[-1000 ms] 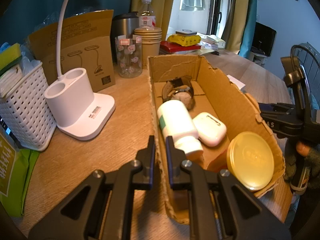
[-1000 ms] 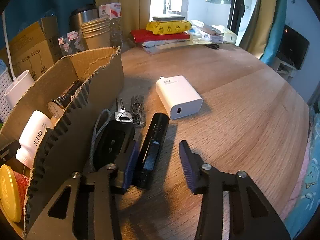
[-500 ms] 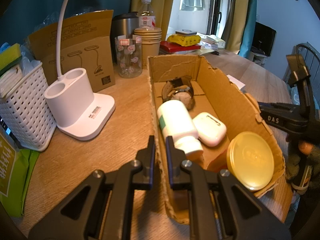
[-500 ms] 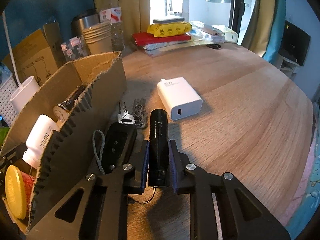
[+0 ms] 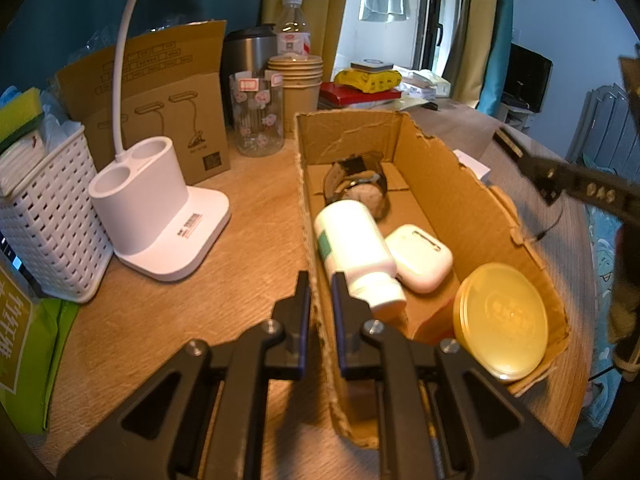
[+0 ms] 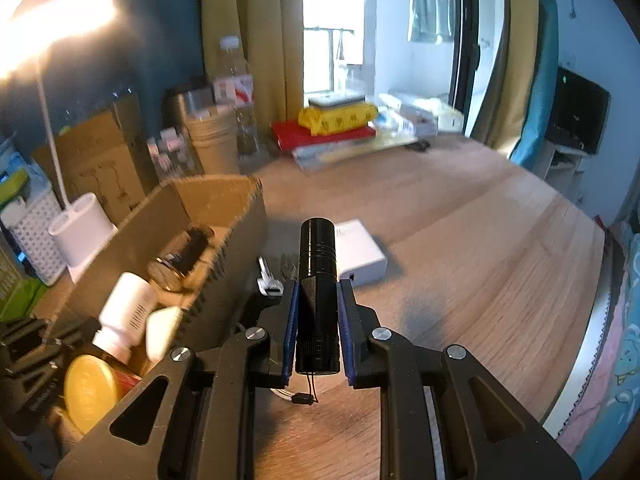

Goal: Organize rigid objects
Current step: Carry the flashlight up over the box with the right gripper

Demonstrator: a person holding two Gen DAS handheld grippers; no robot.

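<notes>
Right claw (image 6: 318,322) clamps a black ribbed flashlight (image 6: 317,276); left claw (image 5: 320,308) pinches the cardboard box (image 5: 452,196) wall.

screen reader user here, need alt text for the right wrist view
The right gripper clamps a black flashlight above a wooden table. To its left, a cardboard box holds a white bottle and a yellow-lidded jar.

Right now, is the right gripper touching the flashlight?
Touching. The right wrist view shows the right gripper shut on the flashlight, both blue pads pressed against its black barrel with no gap.
</notes>
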